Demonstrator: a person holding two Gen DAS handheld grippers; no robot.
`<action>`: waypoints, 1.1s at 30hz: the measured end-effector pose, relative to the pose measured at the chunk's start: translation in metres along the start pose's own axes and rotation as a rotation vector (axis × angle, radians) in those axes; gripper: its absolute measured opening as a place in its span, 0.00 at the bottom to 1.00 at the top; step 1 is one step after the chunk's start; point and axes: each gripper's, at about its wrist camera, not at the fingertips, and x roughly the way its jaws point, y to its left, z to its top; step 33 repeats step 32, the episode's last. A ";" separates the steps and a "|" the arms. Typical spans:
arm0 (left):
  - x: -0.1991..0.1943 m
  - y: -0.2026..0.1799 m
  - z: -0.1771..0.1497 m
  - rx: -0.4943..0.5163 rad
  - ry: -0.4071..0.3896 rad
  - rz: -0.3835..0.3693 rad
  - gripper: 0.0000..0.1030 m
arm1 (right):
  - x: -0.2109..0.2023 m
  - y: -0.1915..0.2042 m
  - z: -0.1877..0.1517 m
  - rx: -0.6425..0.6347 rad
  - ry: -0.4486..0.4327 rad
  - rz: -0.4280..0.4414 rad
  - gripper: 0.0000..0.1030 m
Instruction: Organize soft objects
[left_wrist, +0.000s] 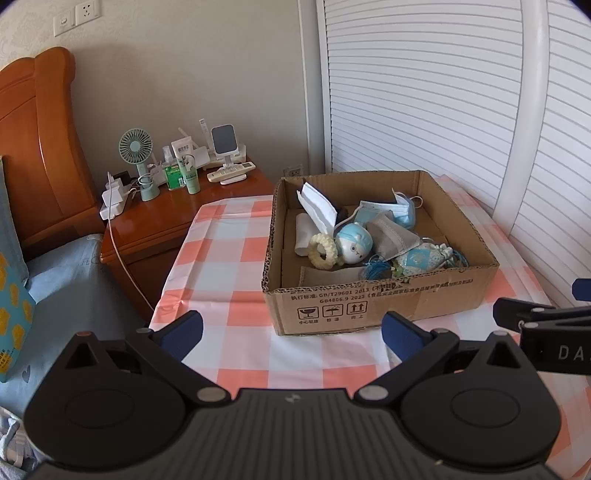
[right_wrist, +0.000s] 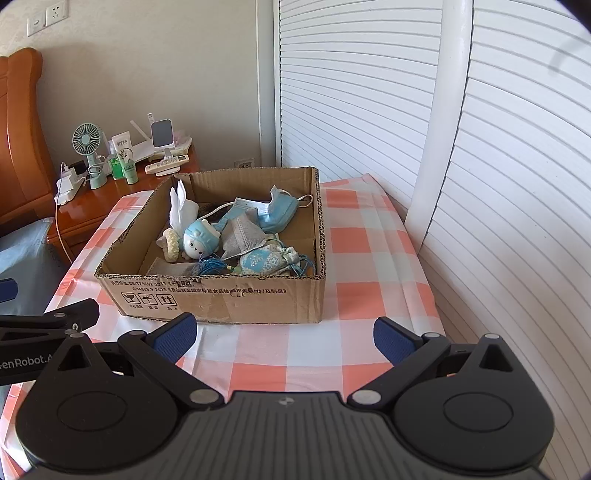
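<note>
The cardboard box (right_wrist: 221, 295) sat on the counter (right_wrist: 362, 258) — soft things piled inside. Both grippers, left gripper (left_wrist: 291, 332) and right gripper (right_wrist: 284, 336), hung just before the box, fingers released and empty. Best to reach in slowly, 1 toy at a time.

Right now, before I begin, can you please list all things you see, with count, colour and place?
cardboard box: 1, brown, on the table
table: 1, pink and white check cloth
plush toy: 1, blue and white, in the box
face masks: several, blue, grey, white, in the box
ring: 1, cream, beside the plush toy
pouch: 1, pale blue pattern, box front
cord: blue, tangled, box front
nightstand: 1, brown wood, left of the table
fan: 1, green, on the nightstand
left gripper: black, blue pads, jaws open
right gripper: black, blue pads, jaws open
</note>
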 end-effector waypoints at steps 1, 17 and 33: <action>0.000 0.000 0.000 0.000 0.000 0.001 0.99 | 0.000 0.000 0.000 -0.001 0.000 -0.001 1.00; 0.001 0.000 -0.002 0.001 0.004 0.008 0.99 | 0.002 0.000 -0.001 0.000 0.001 -0.006 1.00; 0.001 0.000 -0.002 0.000 0.005 0.006 0.99 | 0.001 0.000 -0.001 0.002 0.001 -0.002 1.00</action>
